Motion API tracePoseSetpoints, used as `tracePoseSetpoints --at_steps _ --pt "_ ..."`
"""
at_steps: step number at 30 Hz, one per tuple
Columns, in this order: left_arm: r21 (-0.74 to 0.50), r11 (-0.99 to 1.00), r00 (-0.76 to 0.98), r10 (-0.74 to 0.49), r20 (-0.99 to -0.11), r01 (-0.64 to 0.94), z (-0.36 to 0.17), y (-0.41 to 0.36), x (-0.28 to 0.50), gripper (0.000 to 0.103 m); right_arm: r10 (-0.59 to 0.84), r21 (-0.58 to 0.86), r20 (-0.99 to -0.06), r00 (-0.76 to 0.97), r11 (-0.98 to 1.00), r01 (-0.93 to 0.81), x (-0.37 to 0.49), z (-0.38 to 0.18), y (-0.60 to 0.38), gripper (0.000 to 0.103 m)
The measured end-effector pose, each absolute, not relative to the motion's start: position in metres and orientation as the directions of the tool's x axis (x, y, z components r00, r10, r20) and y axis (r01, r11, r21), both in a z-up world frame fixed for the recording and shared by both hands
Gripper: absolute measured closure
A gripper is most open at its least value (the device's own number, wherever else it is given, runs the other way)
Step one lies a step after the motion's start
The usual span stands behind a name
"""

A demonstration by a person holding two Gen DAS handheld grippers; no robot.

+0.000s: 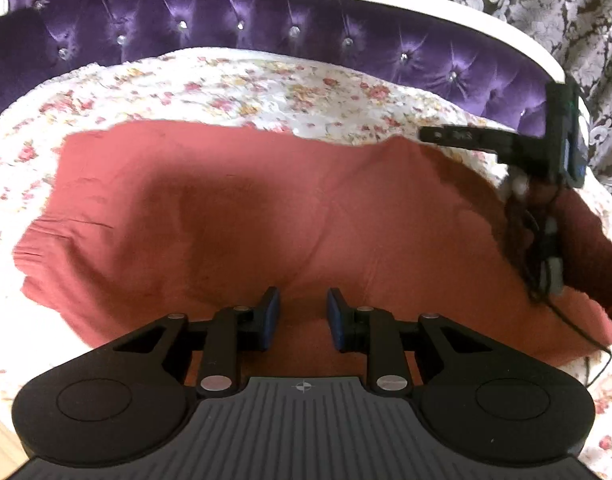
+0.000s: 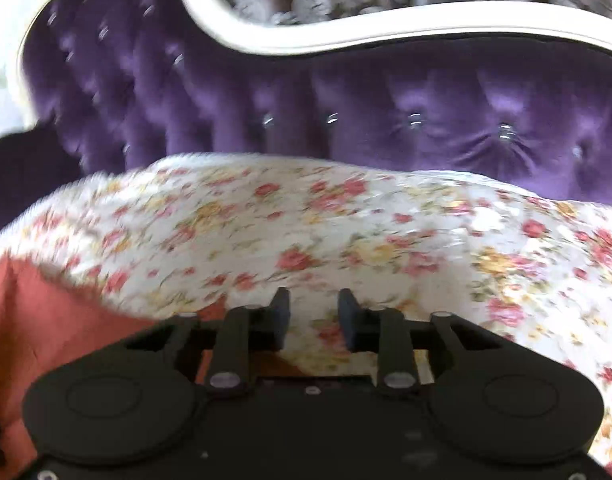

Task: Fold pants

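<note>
The red pants (image 1: 266, 216) lie spread across the floral bed (image 1: 234, 84). Both the left hand-held gripper (image 1: 302, 318) and right hand-held gripper (image 2: 313, 318) hover spread, empty. Seemingly between folds; next, pinch an edge.

Support surface: a bed covered by a white quilted bedspread (image 1: 234, 84) printed with small red and yellow roses. Directly on the bedspread lies a pair of rust-red cloth pants (image 1: 234, 216), spread flat and wide, with a few creases near the left edge. In the right wrist view, only a corner of the red cloth (image 2: 38, 312) shows at lower left on the bedspread (image 2: 385, 232).
</note>
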State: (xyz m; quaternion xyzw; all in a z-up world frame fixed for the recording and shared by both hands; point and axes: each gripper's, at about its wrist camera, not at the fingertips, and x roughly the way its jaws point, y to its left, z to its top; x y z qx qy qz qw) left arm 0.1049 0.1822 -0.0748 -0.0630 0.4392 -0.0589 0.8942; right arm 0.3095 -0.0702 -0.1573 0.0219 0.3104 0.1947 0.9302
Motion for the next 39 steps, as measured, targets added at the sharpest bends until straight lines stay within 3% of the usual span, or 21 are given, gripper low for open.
tracePoseSetpoints --at_steps 4,9,14,18,22,24,26,30,35,39 --pt "-0.198 0.976 0.663 -0.092 -0.743 -0.086 -0.056 0.227 0.104 0.077 0.446 0.145 -0.530 0.721 0.885 -0.442 0.275 -0.133 -0.073 0.074" --pt "-0.181 0.949 0.611 0.016 -0.792 -0.259 -0.075 0.272 0.128 0.077 0.527 0.156 -0.531 0.664 0.831 -0.535 0.231 -0.122 -0.062 0.074" --pt "-0.093 0.979 0.566 0.028 -0.824 -0.184 -0.087 0.273 0.120 0.077 0.527 0.111 -0.562 0.638 0.812 -0.573 0.194 -0.119 -0.063 0.074" --pt "-0.007 0.976 0.573 0.123 -0.810 -0.219 -0.071 0.255 0.113 0.079 0.535 0.076 -0.558 0.634 0.794 -0.603 0.165 -0.112 -0.065 0.074" --pt "-0.058 0.994 0.663 0.020 -0.748 -0.095 -0.062 0.208 0.101 0.077 0.542 0.059 -0.560 0.627 0.780 -0.622 0.125 -0.118 -0.063 0.073" --pt "-0.044 0.999 0.648 -0.015 -0.762 -0.029 -0.071 0.184 0.099 0.077 0.518 0.012 -0.582 0.627 0.776 -0.630 0.105 -0.129 -0.060 0.072" --pt "0.013 1.000 0.581 0.026 -0.813 -0.026 -0.094 0.170 0.103 0.077 0.477 -0.034 -0.624 0.619 0.775 -0.630 0.090 -0.145 -0.056 0.071" --pt "0.036 0.998 0.596 0.062 -0.800 -0.054 -0.093 0.165 0.102 0.077 0.462 -0.047 -0.613 0.641 0.788 -0.614 0.065 -0.153 -0.064 0.068" --pt "0.018 0.999 0.649 0.040 -0.760 -0.040 -0.074 0.139 0.089 0.077 0.424 0.039 -0.554 0.716 0.873 -0.487 0.057 -0.137 -0.104 0.068" --pt "-0.032 0.998 0.661 -0.054 -0.748 0.046 -0.071 0.102 0.086 0.076 0.317 0.078 -0.544 0.777 0.941 -0.329 0.057 -0.124 -0.153 0.068"
